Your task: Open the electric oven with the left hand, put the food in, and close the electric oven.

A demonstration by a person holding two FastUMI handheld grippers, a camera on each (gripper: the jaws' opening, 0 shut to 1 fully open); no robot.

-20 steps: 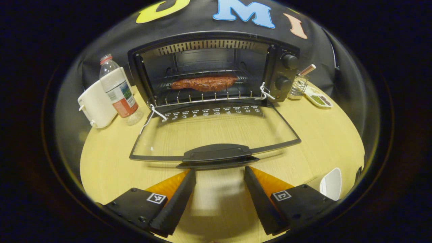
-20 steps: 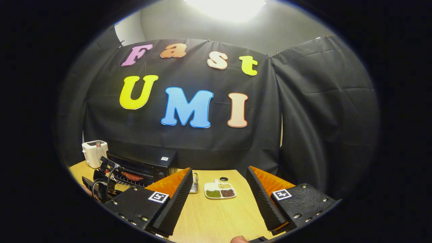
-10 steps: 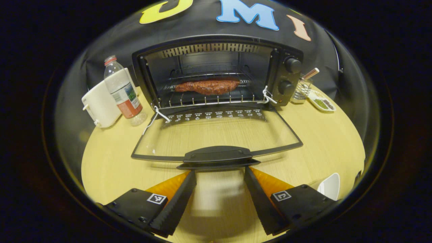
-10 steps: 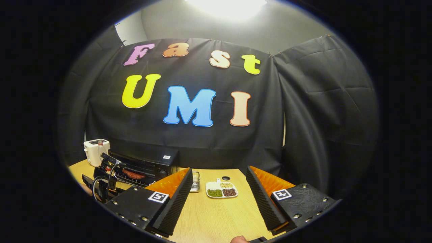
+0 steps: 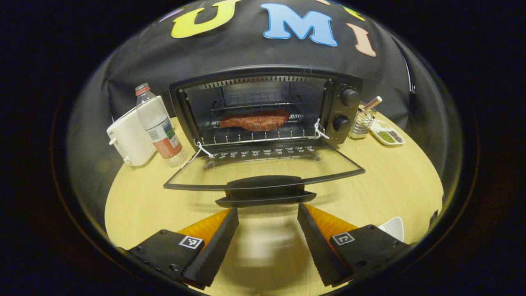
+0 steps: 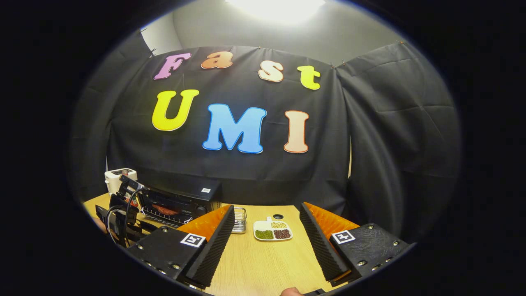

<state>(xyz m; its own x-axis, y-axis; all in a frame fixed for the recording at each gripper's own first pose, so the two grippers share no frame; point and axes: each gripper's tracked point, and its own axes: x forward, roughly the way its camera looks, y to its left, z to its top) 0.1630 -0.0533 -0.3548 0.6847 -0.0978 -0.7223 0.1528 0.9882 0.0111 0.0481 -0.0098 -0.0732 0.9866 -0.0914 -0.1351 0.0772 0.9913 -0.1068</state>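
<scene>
Hovering at the handle, oven door down

Looking along our left gripper point(image 5: 267, 230), we have its fingers spread wide and holding nothing, both tips just short of the door handle point(image 5: 265, 190) and apart from it. The electric oven point(image 5: 267, 107) sits toward the desk's far edge with its glass door point(image 5: 263, 168) dropped open, nearly flat above the desk point(image 5: 135, 205). And the food point(image 5: 254, 120) is in: a reddish-brown slab lying on the wire rack point(image 5: 254, 133) inside the cavity. White cords point(image 5: 200, 149) hang at both door hinges. Two knobs point(image 5: 349, 98) stack on the oven's right panel.

Off to the oven's left we see a white appliance point(image 5: 130, 137) with a plastic bottle point(image 5: 158, 121) standing just in front of it, near the desk's far left edge. To the oven's right, a small wire basket point(image 5: 361, 122) holds a stick-like item, and a white divided dish point(image 5: 387, 132) of green and dark grains lies beside it. A white object point(image 5: 392, 228) peeks in at the near right edge; we cannot tell what it is.

Over to our right gripper point(image 6: 265, 242): fingers also wide apart, gripping nothing, raised over the desk point(image 6: 263, 267) and aimed at the booth wall. From there we catch the oven point(image 6: 178, 201) at far left with the other gripper point(image 6: 123, 213) in front of it, and the divided dish point(image 6: 272, 230) between our fingertips
</scene>
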